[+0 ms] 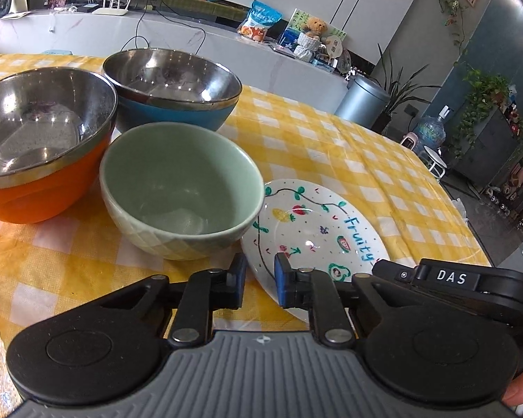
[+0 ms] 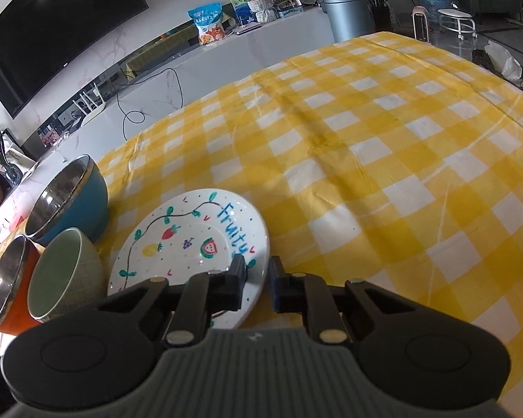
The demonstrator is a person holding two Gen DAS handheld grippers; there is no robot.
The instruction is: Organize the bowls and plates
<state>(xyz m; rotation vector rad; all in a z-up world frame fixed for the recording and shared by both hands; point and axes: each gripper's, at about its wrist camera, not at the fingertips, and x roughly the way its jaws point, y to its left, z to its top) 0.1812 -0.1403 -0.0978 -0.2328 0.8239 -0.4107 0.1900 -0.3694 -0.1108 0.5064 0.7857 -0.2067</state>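
A yellow-and-white checked tablecloth (image 2: 366, 146), slightly creased, covers the table in a living room with a long white marble counter (image 1: 198, 41) behind it. The round white ceramic plate (image 2: 191, 244), painted with fruit and the word "Fruity", lies on the cloth. Touching the plate's rim on its left stands a pale green ceramic bowl (image 1: 181, 188) with a quilted outside. Beyond that bowl sit an orange bowl with a steel lining (image 1: 35, 139) and a blue bowl with a steel lining (image 1: 171, 87). The left gripper (image 1: 259, 278) straddles the plate's near-left rim, its jaws narrowed on the edge. The right gripper (image 2: 256, 278) pinches the plate's near-right rim.
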